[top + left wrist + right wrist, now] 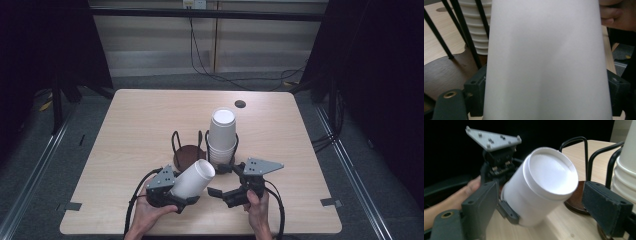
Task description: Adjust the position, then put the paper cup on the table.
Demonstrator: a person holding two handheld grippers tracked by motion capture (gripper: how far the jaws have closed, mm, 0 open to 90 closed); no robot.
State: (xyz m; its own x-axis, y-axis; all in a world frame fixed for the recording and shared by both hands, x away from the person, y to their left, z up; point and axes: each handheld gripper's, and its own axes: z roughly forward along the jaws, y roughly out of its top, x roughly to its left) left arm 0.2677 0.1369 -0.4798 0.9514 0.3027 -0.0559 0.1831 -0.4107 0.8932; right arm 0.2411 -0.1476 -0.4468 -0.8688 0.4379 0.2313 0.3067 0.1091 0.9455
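My left gripper [179, 194] is shut on a white paper cup [193, 179], held tilted with its closed bottom pointing up and right. That cup [546, 60] sits between the left jaws. My right gripper [220, 181] stands open just right of the cup's bottom, which faces it as the cup [544, 185] in the right gripper view. A black wire cup holder [176, 140] stands behind. Its left slot shows a bare dark wooden base [188, 155]. Its right slot holds a stack of white cups [221, 134], also seen as the stack [477, 30] and the stack [626, 170].
The light wooden table [140, 120] has a small dark round hole [240, 104] near its far edge. Black cables [220, 75] trail on the floor behind it. A person's hands [257, 205] hold both grippers at the near edge.
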